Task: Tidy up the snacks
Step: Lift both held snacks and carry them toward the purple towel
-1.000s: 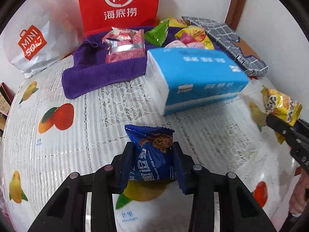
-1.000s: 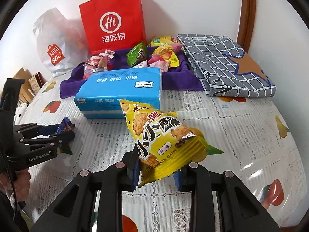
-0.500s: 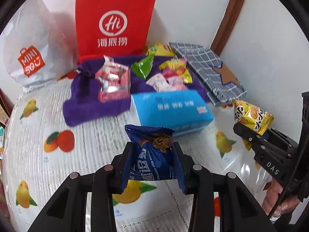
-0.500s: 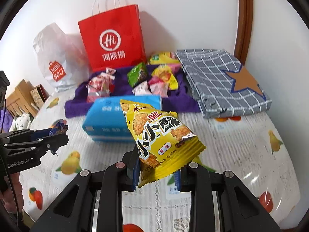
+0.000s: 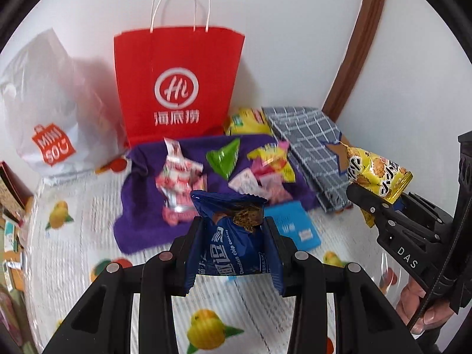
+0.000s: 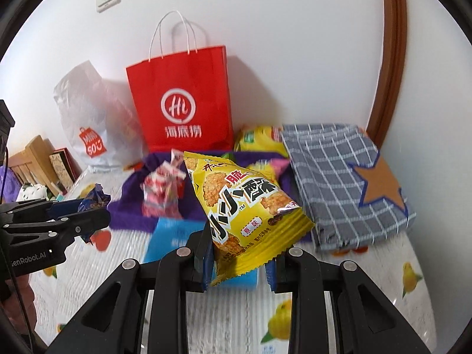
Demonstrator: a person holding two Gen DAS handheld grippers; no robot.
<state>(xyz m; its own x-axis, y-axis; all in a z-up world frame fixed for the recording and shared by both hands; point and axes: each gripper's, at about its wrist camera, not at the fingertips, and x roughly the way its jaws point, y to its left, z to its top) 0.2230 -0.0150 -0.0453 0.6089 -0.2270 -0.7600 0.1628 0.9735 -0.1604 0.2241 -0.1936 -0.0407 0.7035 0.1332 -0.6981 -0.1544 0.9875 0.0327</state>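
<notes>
Mid-carry, both packets held up off the worktop. On the left, left claw clamped on a blue cookie packet. On the right, right claw pinching the lower end of a yellow cracker bag. Likely next: forward over the tissue pack, then down onto the purple towel among the other snacks, releasing only once settled.

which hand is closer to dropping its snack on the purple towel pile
Left, probably. The left gripper holds the blue cookie packet directly before the purple towel; the right gripper with the yellow snack bag sits off to its right.
</notes>
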